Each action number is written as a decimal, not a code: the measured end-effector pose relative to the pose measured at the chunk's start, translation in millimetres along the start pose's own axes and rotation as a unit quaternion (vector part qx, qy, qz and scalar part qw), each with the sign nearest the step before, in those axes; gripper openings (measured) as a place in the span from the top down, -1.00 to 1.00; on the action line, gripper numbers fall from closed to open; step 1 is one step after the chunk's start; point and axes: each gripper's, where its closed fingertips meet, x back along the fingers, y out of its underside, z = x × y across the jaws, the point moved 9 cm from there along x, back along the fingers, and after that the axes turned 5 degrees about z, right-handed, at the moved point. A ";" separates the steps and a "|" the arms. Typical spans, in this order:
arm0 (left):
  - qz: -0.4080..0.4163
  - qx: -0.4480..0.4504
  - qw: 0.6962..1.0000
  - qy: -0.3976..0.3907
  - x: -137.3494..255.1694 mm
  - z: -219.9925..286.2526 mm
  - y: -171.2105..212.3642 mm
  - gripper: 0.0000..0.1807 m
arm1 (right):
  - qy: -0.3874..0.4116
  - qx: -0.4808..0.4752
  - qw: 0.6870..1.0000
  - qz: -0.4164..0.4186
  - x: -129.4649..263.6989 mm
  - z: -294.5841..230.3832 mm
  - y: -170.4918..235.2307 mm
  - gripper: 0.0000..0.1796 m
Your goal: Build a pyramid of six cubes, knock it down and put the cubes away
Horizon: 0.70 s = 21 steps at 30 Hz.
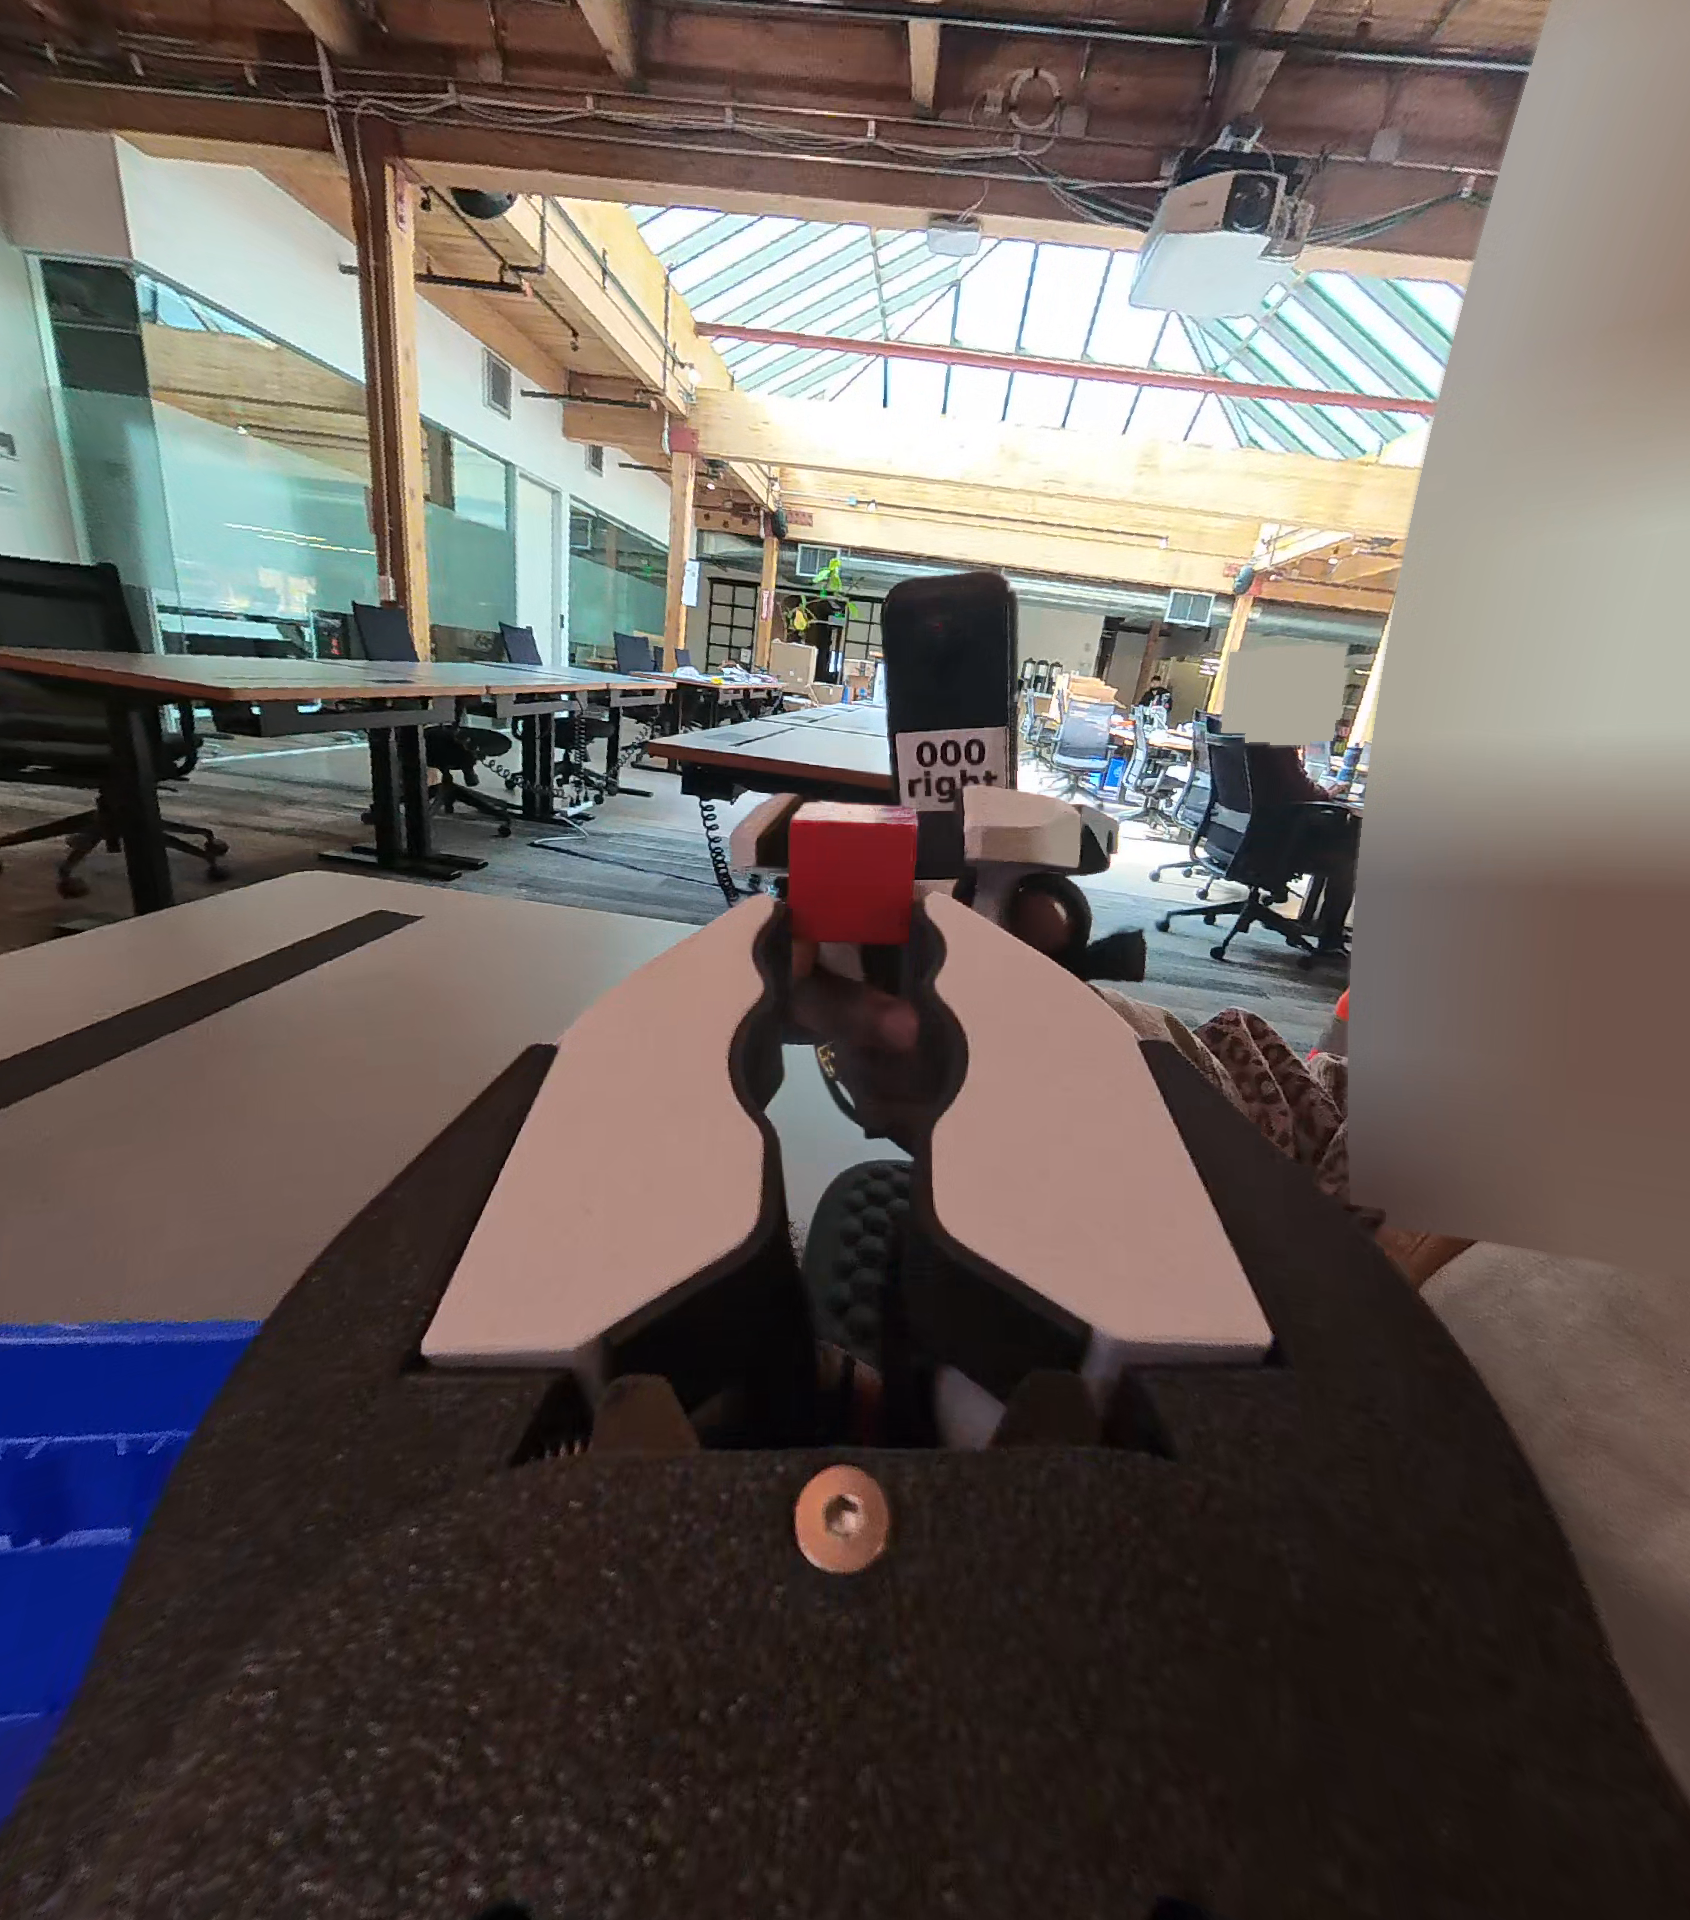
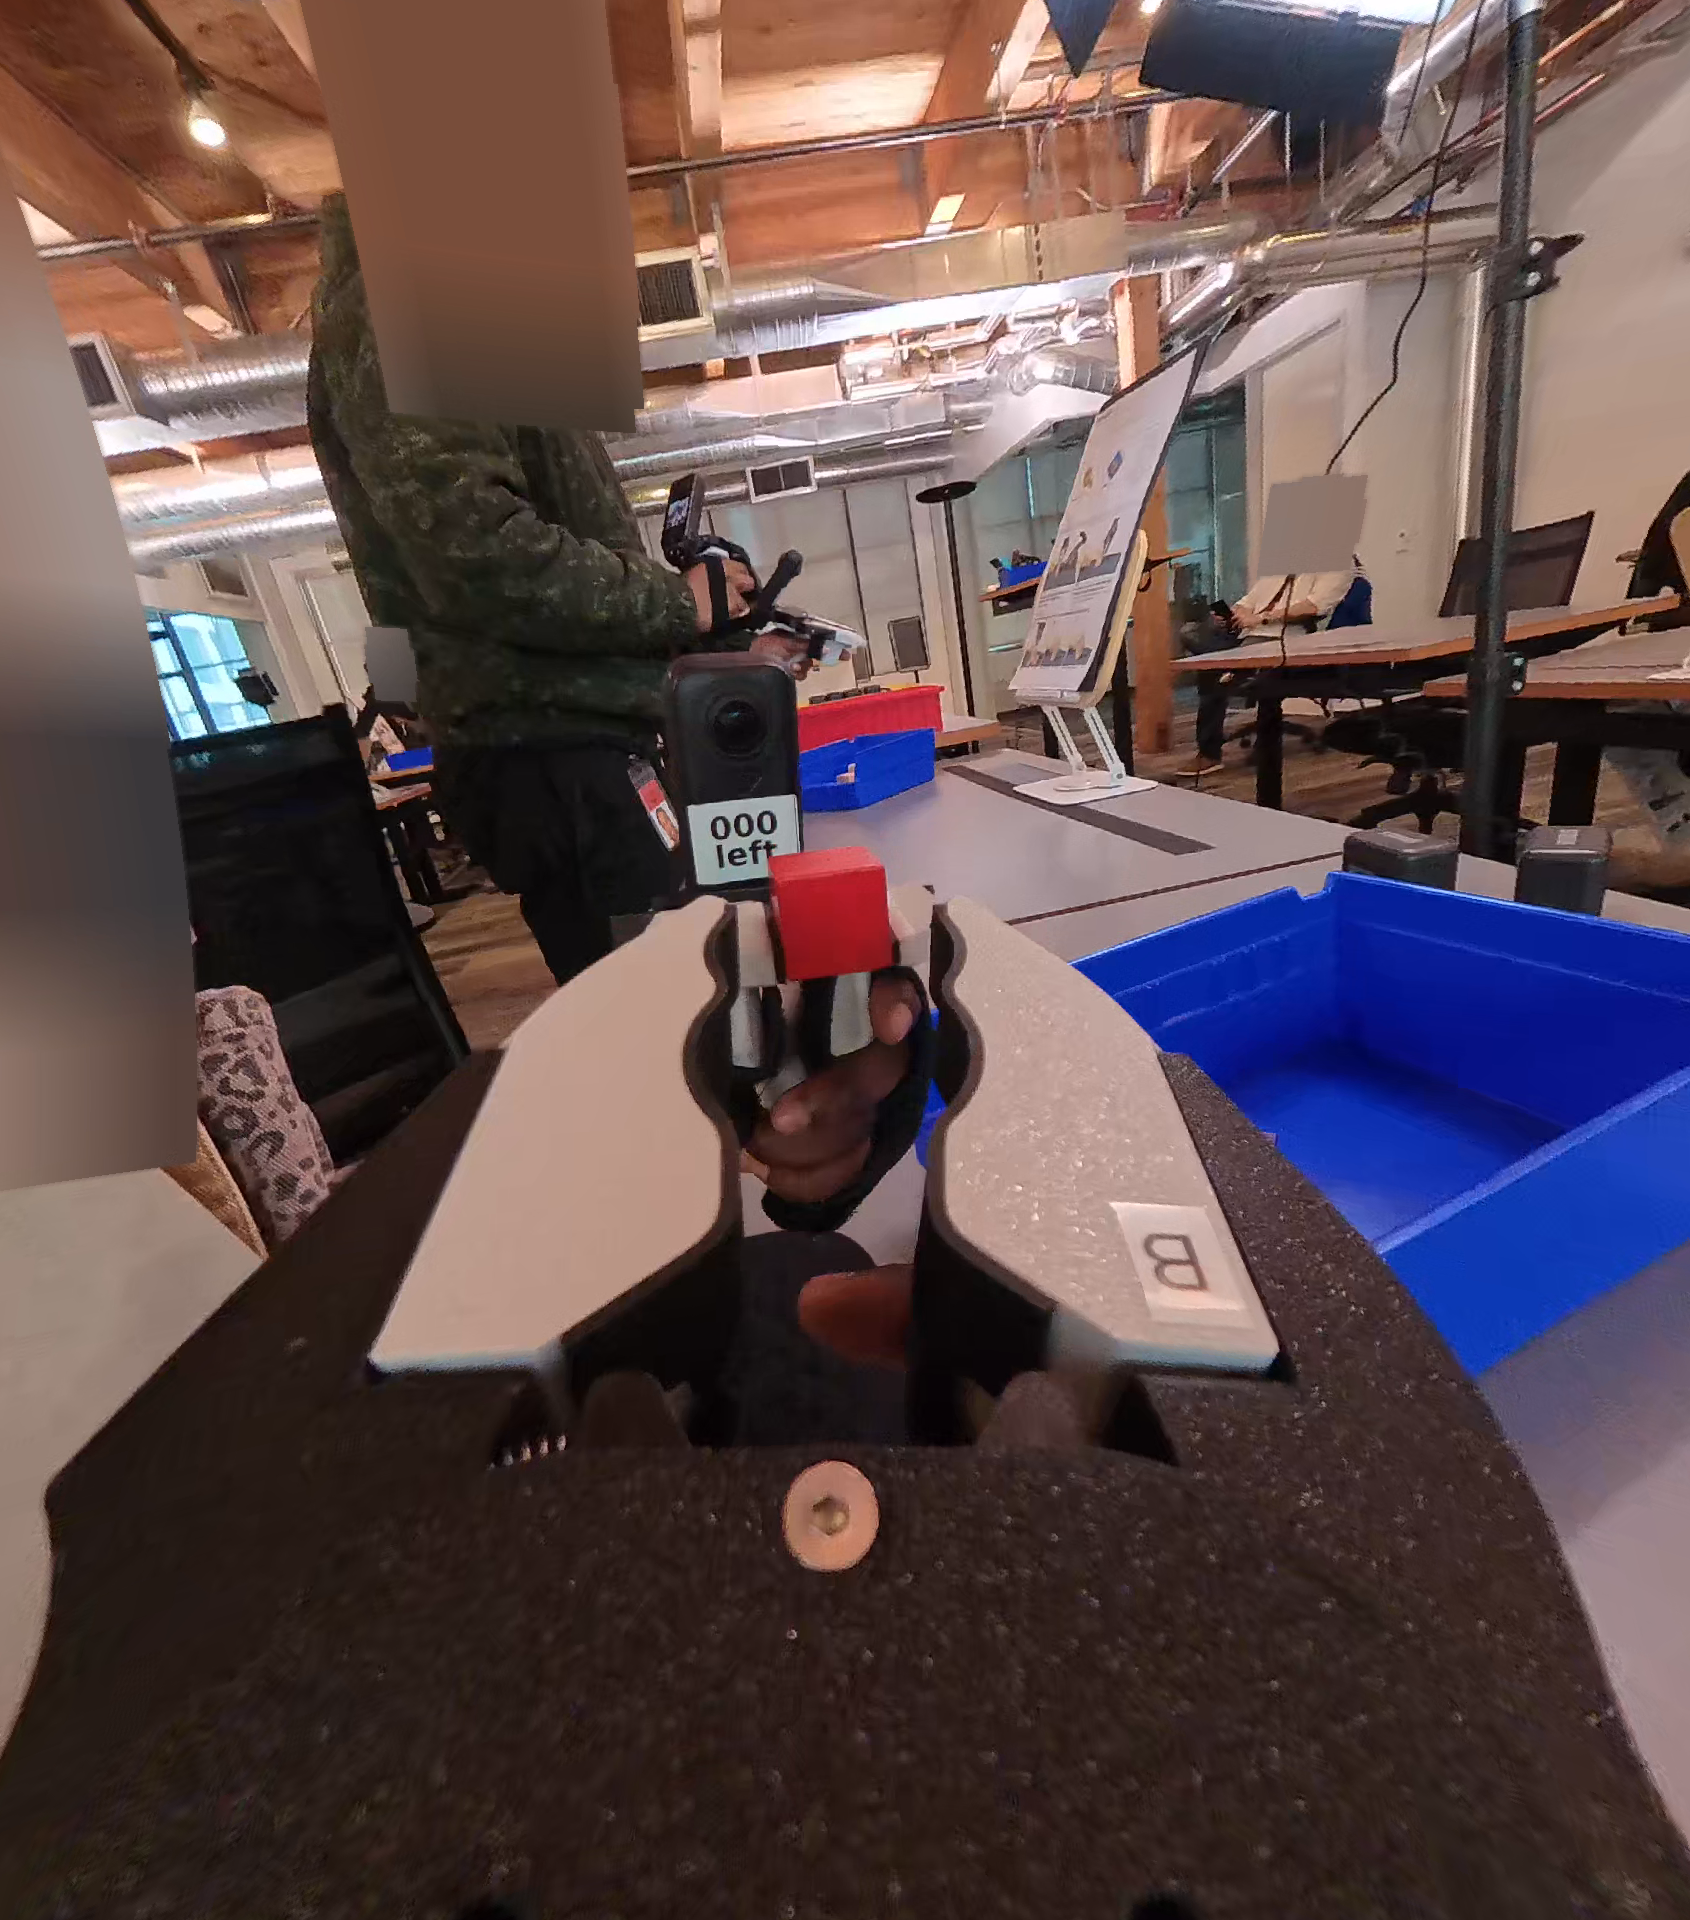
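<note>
A red cube (image 1: 851, 878) is held in the air between the fingertips of my left gripper (image 1: 851, 920), which is shut on it. My right gripper (image 2: 830, 920) faces the left one head-on. Its jaws stand apart, wider than the cube (image 2: 825, 914), and flank the left gripper's fingertips (image 2: 749, 951) without touching the cube's sides. A blue bin (image 2: 1547, 935) sits on the grey table to the right of the right gripper; the part of its inside that shows holds nothing. The bin's wall also shows in the left wrist view (image 1: 20, 1507) at the lower left. No other cubes show.
The grey table (image 1: 197, 1091) has a black strip across it. Two dark grey blocks (image 2: 1397, 862) and a black pole (image 2: 1495, 520) stand behind the bin. A person in a camouflage jacket (image 2: 508, 603) stands beyond. A tablet stand (image 2: 1080, 769), more bins, desks and chairs are farther off.
</note>
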 end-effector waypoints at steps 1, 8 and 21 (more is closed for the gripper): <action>-0.002 0.002 1.000 0.002 -1.4 0.5 0.7 0.77 | -0.001 0.005 1.000 -0.002 -0.5 -0.8 0.6 0.62; -0.105 0.011 0.994 -0.031 -1.9 1.0 6.4 0.72 | 0.004 0.071 0.995 -0.069 21.4 1.8 -16.9 0.77; -0.255 -0.081 0.932 -0.246 59.4 -0.6 -9.5 0.67 | 0.092 0.173 0.748 -0.635 83.3 77.9 32.2 0.77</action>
